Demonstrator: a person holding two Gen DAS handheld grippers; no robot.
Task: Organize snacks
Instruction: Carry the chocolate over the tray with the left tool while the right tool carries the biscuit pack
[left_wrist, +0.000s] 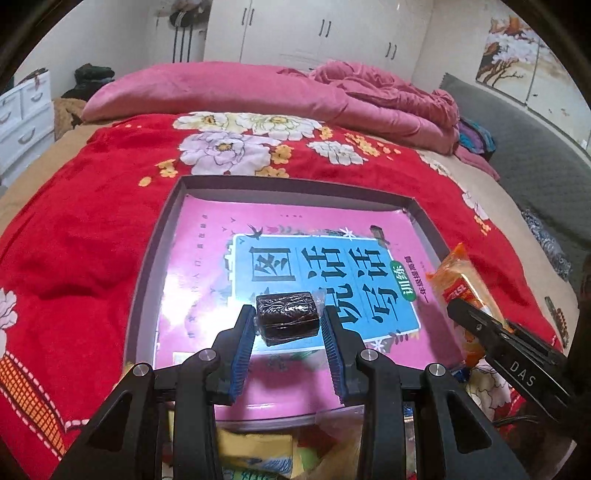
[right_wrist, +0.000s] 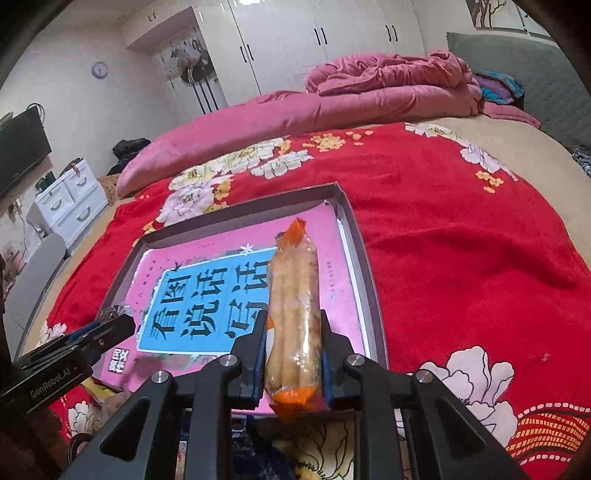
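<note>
My left gripper (left_wrist: 288, 314) is shut on a small dark brown cake in clear wrap (left_wrist: 287, 317), held just above the shallow grey box (left_wrist: 155, 236) lined with a pink and blue book cover. My right gripper (right_wrist: 293, 325) is shut on a long orange-ended packet of pale bread sticks (right_wrist: 295, 295), which juts forward over the right part of the same box (right_wrist: 364, 258). In the left wrist view that packet (left_wrist: 458, 280) and the right gripper (left_wrist: 491, 328) show at the box's right edge. The left gripper (right_wrist: 110, 325) appears at the lower left of the right wrist view.
The box lies on a red flowered blanket (left_wrist: 74, 240) covering a bed. A pink quilt (left_wrist: 240, 92) is bunched at the far side. More snack packets (left_wrist: 258, 454) lie below the left gripper, near the box's front edge. White drawers (right_wrist: 70, 206) stand left of the bed.
</note>
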